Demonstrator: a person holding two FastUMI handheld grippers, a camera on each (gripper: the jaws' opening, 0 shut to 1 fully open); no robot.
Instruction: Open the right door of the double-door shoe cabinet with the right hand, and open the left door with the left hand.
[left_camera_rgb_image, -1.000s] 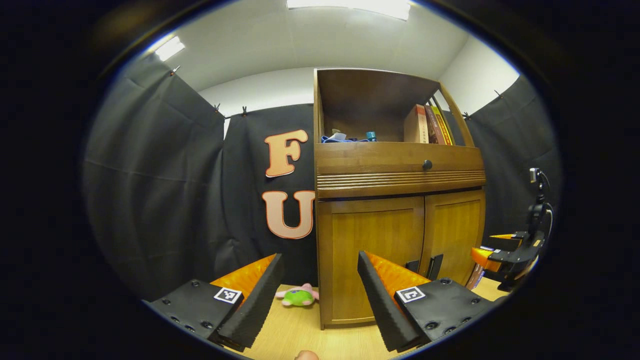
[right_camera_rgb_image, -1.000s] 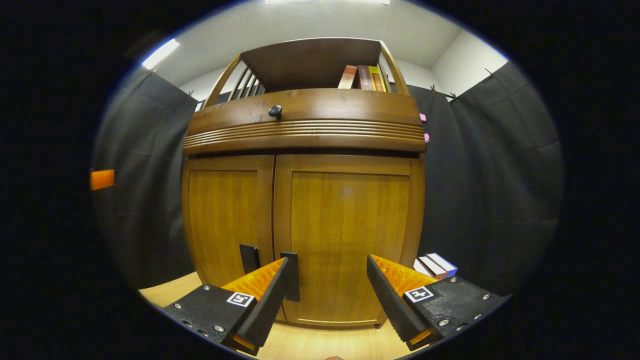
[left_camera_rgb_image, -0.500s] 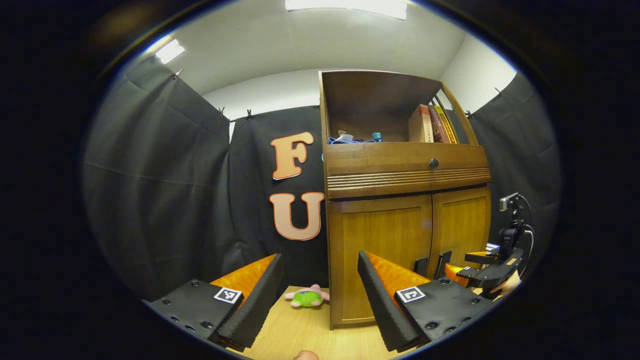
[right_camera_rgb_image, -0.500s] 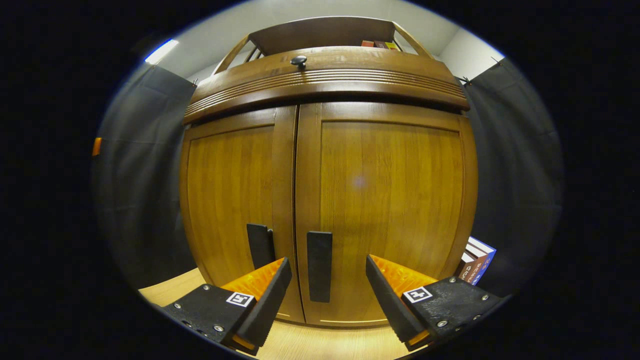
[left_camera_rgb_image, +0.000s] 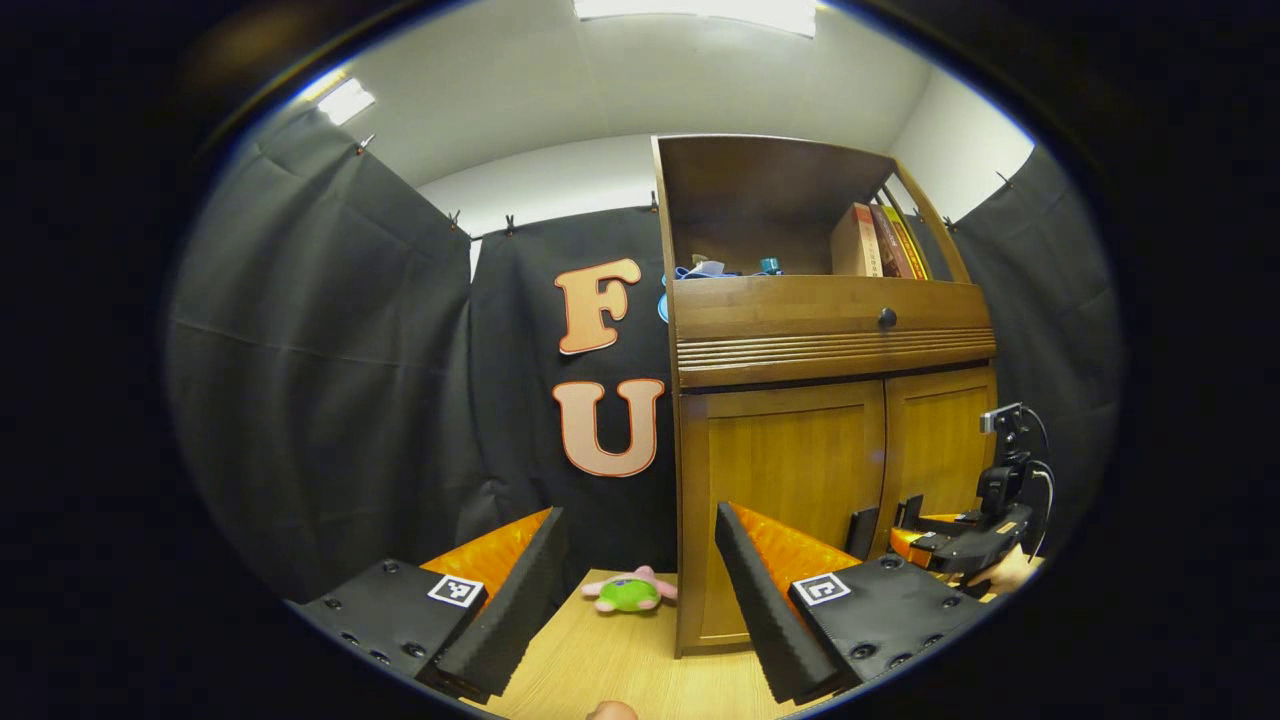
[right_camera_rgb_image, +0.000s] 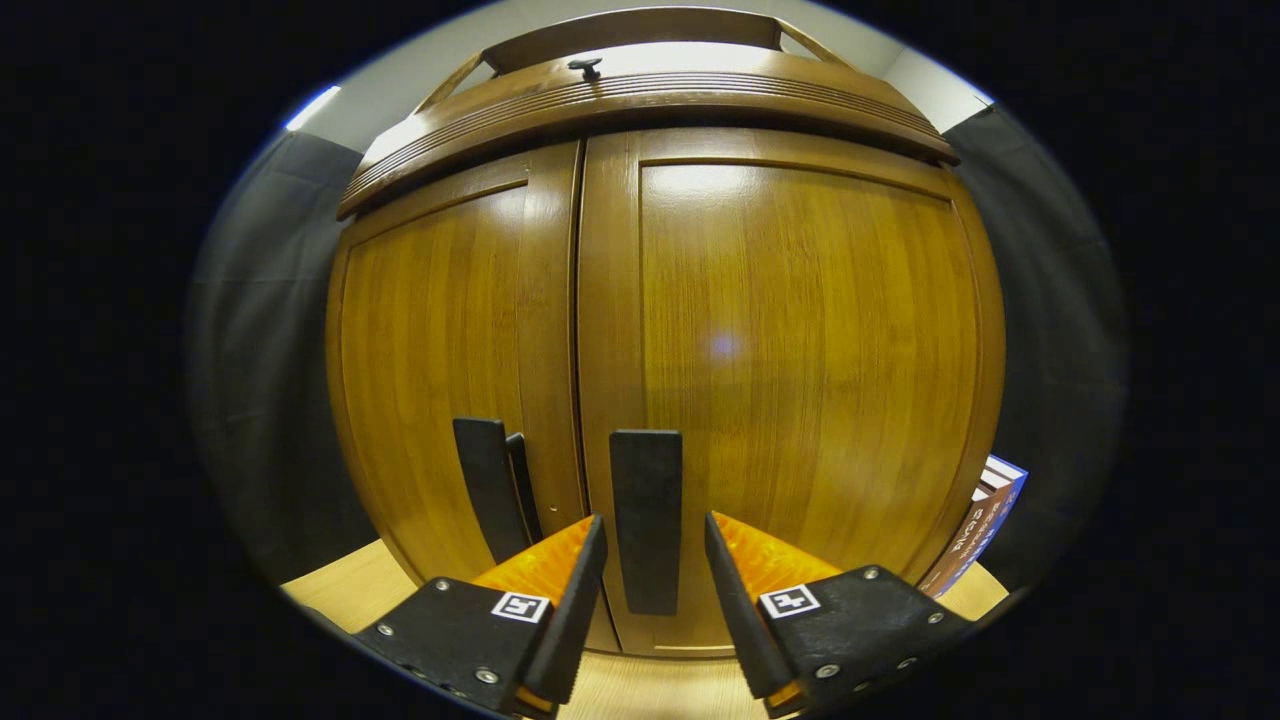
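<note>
On the wooden tabletop (left_camera_rgb_image: 610, 665), the shoe cabinet (right_camera_rgb_image: 660, 330) is looming larger than half a second ago. Your right gripper (right_camera_rgb_image: 655, 545) is narrowing its fingers around the right door handle (right_camera_rgb_image: 646, 515), not yet touching. Your left gripper (left_camera_rgb_image: 635, 545) is waiting wide open, well left.

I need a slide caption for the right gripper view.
Right gripper straddles the right door's handle, fingers not yet pressing; both cabinet doors shut.
</note>
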